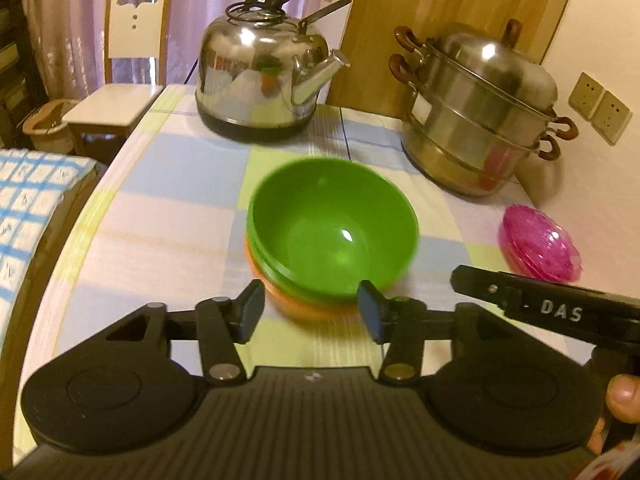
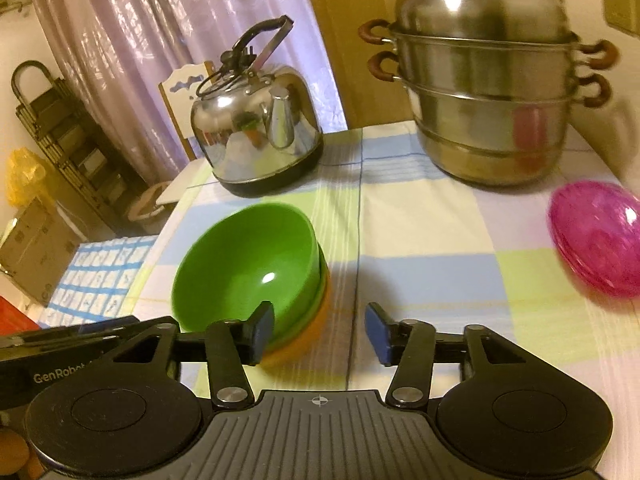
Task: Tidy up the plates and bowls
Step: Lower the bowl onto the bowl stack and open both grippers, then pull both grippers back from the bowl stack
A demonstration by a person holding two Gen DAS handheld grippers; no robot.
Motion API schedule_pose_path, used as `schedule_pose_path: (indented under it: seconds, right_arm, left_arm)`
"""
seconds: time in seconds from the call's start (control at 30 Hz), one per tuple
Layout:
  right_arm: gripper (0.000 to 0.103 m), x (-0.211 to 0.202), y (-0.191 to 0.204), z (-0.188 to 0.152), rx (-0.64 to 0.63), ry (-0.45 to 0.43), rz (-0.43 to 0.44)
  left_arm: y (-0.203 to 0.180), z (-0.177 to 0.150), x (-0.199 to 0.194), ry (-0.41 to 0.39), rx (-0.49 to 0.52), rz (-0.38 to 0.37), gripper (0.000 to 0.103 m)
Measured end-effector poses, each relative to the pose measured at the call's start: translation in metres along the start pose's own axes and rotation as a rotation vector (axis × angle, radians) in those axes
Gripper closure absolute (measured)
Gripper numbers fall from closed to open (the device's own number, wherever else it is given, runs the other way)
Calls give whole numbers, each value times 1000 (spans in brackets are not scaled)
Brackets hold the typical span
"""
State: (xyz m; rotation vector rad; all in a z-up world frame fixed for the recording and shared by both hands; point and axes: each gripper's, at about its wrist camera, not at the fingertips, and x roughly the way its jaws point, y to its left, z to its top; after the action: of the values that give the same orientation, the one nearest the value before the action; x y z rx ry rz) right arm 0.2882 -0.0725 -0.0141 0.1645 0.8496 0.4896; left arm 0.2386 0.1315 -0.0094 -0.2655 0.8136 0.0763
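Observation:
A green bowl point(image 1: 332, 236) sits nested on an orange bowl point(image 1: 304, 304) in the middle of the checked tablecloth; the stack also shows in the right wrist view, green bowl point(image 2: 248, 264) on orange bowl point(image 2: 304, 340). My left gripper point(image 1: 310, 312) is open and empty, just short of the stack's near side. My right gripper point(image 2: 320, 334) is open and empty, its left finger point(image 2: 262, 330) in front of the stack's right side. A stack of pink translucent plates point(image 1: 540, 242) lies to the right, also in the right wrist view point(image 2: 598, 236).
A steel kettle point(image 1: 264, 76) stands at the back left of the table and a steel steamer pot point(image 1: 480, 108) at the back right. A white chair point(image 1: 120, 80) stands beyond the table's left edge. The right gripper's body point(image 1: 560, 308) reaches in from the right.

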Motion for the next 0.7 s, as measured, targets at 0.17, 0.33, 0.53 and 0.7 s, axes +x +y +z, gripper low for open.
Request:
schedule_pose_path:
  seconds: [0.17,0.33,0.53,0.7]
  right_arm:
    - [44,-37,-8,-28,45,-10,-24]
    - [41,-67,-10,-62,58,-7,-41]
    - [39,-87,-10,-98,50,14,-65]
    - [39,-93,-11,-108,28,14,-91]
  left_arm:
    - [-4,-36,-32,-11,-29,3,36]
    - [-12,-69,-60,-21,-39,24,26]
    - [-20,-100,-79,-30,-33,52,22]
    - [-22,-113,-83,-14,-44,44,21]
